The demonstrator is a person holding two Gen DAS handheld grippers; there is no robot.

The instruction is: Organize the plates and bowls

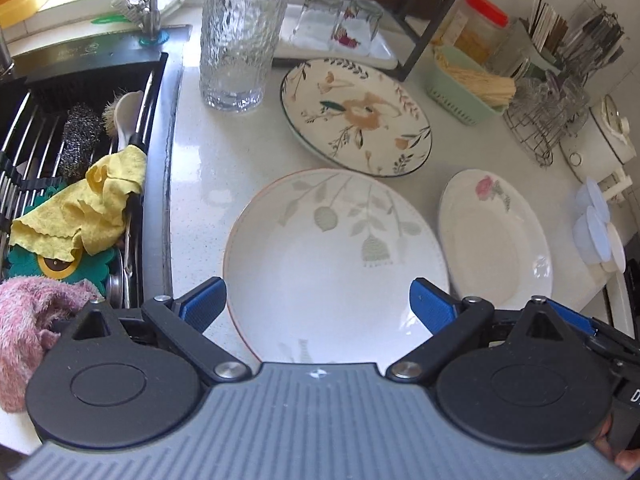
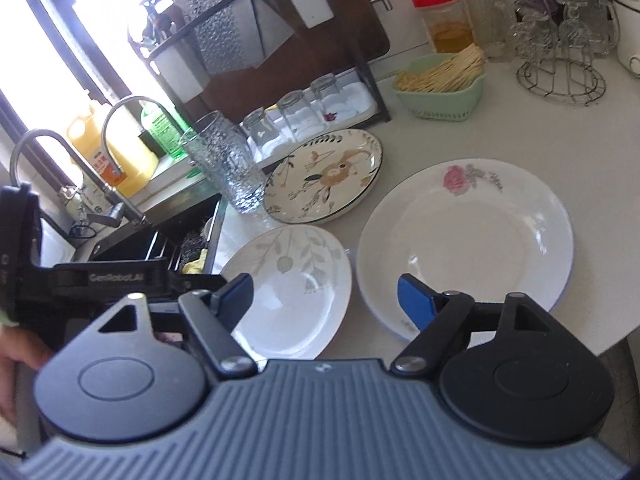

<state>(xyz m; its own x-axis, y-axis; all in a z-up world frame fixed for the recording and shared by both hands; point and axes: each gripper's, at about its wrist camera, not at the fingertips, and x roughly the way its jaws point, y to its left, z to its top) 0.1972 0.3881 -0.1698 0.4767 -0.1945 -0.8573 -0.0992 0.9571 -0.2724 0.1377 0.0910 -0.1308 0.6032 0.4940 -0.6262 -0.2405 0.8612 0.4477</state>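
A white kitchen counter (image 1: pixel 224 160) sits next to a dark sink (image 1: pixel 80 92) on the left, and bright light comes in from a window behind the tap. Three plates lie on the counter. The plate with pale green leaves (image 1: pixel 336 256) is the nearest one in the left wrist view. The left gripper (image 1: pixel 316 304) hangs over it with its blue fingers (image 1: pixel 204 300) spread wide, one on each side of the plate's near part, and nothing is pinched. To the right, just beside the leaf plate, is a white plate with a pink rose (image 1: pixel 496 236). Farther back is a plate with an orange flower and a dark rim (image 1: pixel 356 116). A tall bumpy glass (image 1: pixel 240 36) stands upright to the left of it, near the sink. In the right wrist view the right gripper (image 2: pixel 326 304) is above the gap between the leaf plate (image 2: pixel 292 288) and the rose plate (image 2: pixel 464 244). Its fingers are apart and hold nothing. A yellow cloth (image 1: pixel 84 208) and a pink cloth (image 1: pixel 28 320) lie by the sink rack. A green basket of sticks (image 1: pixel 468 80) sits at the far right.
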